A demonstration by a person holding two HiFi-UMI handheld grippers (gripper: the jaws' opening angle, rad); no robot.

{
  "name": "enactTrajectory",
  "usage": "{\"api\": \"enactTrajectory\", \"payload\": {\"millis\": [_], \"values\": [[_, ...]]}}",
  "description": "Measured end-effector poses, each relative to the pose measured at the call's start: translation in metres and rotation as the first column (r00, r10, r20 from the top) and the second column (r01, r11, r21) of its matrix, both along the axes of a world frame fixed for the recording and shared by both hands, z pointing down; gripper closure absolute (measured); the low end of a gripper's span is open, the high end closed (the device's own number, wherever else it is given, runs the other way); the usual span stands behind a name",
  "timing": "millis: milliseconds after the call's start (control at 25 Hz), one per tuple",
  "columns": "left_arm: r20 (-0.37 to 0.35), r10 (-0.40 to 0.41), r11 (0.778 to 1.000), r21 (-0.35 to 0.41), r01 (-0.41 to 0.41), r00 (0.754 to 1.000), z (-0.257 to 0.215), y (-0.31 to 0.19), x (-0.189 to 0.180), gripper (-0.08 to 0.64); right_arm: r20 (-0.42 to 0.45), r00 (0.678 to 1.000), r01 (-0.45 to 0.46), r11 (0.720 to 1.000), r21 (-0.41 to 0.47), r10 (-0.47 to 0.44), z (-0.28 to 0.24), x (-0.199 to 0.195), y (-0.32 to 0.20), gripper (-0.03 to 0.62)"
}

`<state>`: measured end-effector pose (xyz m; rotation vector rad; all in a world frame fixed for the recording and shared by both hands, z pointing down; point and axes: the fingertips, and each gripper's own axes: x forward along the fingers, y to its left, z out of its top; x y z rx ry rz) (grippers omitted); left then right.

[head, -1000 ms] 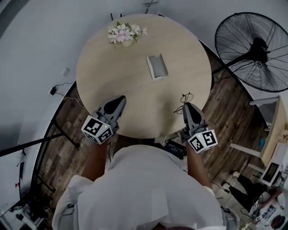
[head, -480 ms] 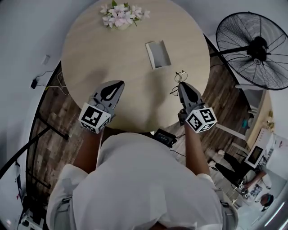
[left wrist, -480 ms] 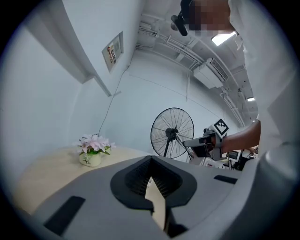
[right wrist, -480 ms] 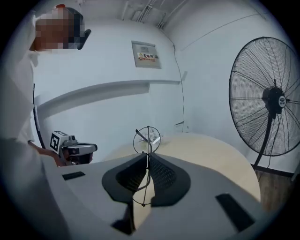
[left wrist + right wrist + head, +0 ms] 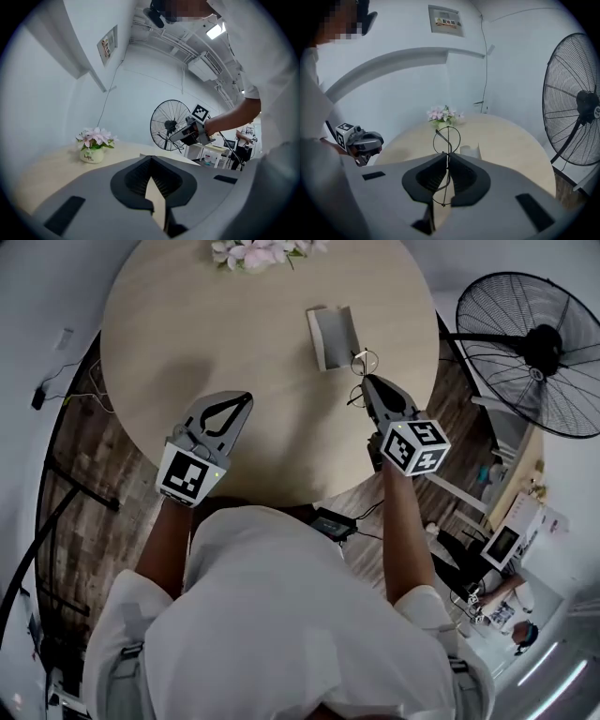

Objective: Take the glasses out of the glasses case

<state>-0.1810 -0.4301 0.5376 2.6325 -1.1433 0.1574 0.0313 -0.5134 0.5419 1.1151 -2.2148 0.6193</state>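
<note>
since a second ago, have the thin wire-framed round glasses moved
Yes: held in the right gripper, the glasses are now closer to the open pale rectangular case.

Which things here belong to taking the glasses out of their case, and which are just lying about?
Job in hand: glasses, clamped in the right gripper; glasses case on the table; left gripper, shut and empty.
Just about: flower pot at the table's far edge; standing fan on the floor.
</note>
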Motion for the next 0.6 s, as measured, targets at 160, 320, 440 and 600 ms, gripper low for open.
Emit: {"api": "enactTrajectory", "payload": {"millis": [160,320,440,600], "values": [[-0.037,-0.008,0.997,-0.079,0.006,0.999,0.018,-0.011,0.01,0.548,-0.045,0.999,-0.023,0.998,-0.061,0.02,0.032,0.005,-0.017,0.558],[-0.016,-0.015,0.997,-0.074,0.014,1.0,0.034,-0.026,0.024,0.548,-0.074,0.997,-0.035,0.994,-0.103,0.027,0.064,0.005,-0.037,0.558],[-0.043,-0.013,0.994,-0.111,0.008,0.999,0.045,-0.027,0.036,0.548,-0.121,0.992,-0.041,0.993,-0.112,0.027,0.083,0.006,-0.052,0.557],[-0.072,0.012,0.987,-0.16,-0.024,0.997,0.062,-0.02,0.046,0.548,-0.195,0.981,-0.039,0.992,-0.123,0.014,0.108,0.001,-0.073,0.557]]}}
